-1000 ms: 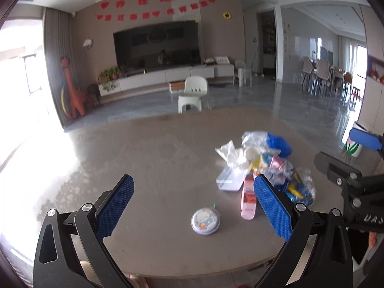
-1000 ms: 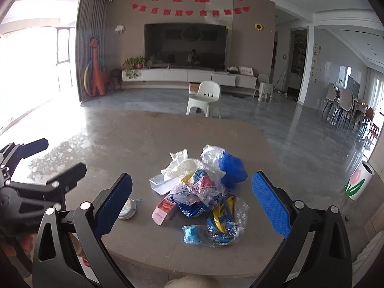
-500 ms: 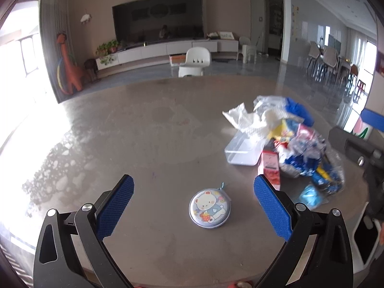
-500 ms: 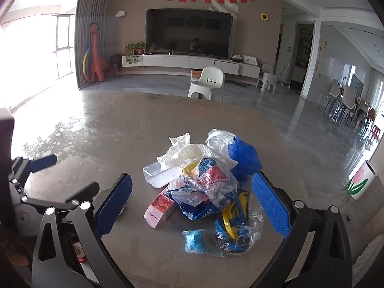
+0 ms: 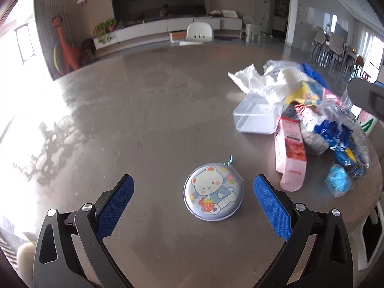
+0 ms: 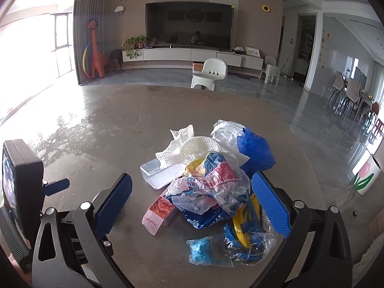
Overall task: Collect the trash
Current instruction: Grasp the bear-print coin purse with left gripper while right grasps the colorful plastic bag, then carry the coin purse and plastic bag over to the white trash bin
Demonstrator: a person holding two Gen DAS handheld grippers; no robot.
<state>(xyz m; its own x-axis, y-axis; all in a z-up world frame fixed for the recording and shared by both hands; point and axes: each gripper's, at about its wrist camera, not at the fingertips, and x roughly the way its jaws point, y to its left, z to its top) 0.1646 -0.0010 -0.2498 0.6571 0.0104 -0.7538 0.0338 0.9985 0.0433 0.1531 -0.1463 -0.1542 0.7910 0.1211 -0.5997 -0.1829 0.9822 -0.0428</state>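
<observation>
The left gripper, jaws wide apart, hovers over a round tin lying between them. The right gripper, also spread, frames the trash pile (wrappers, tissue, 1 pink box) at 12 o'clock.

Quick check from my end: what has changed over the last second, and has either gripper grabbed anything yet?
Both grippers have come down and forward. The left gripper now frames the round bear tin; the right gripper has closed in on the trash pile. Neither has grabbed anything; both stay open. The tin, pile and pink carton have not shifted on the table.
</observation>
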